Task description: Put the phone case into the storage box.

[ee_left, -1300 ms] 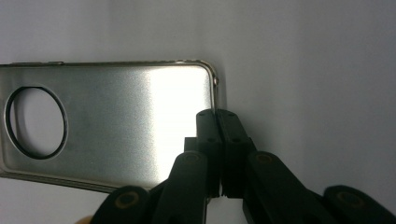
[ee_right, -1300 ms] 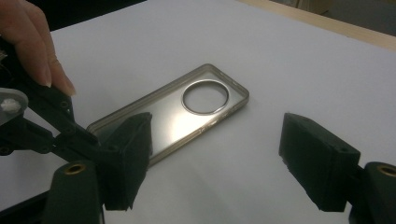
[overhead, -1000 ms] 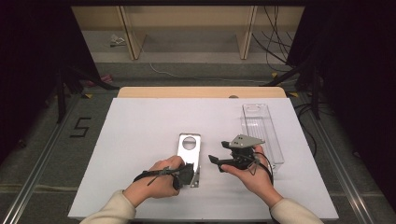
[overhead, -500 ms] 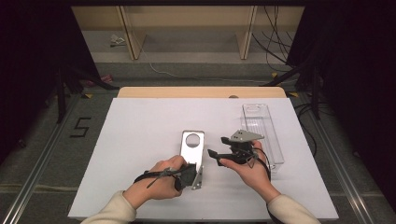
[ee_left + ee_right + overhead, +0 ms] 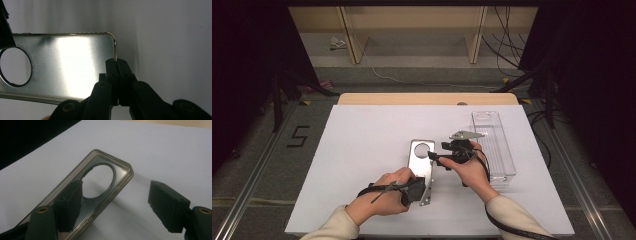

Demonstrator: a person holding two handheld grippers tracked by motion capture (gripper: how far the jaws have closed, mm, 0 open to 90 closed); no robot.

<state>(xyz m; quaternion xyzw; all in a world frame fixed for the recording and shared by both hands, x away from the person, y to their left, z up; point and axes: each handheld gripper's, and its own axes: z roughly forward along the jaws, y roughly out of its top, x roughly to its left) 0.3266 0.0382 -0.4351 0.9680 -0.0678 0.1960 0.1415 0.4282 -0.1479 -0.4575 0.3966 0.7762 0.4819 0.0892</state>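
The left gripper (image 5: 117, 75), low by the table's near edge, clamps the metal plate (image 5: 422, 162); its jaws are closed on the rim. The right gripper (image 5: 120, 205) gapes wide, straddling the plate's holed end, gripping nothing.

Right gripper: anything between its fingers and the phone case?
Nothing visible. The right gripper is open right at the phone case, straddling its long edge near the round cutout, with bare white table around it. The left gripper is shut on the case's other end.

We see a flat, shiny silver metal plate with rounded corners and a large round hole (image 5: 422, 162) near its far end, lying lengthwise at the frame's lower centre, its near end lifted slightly.
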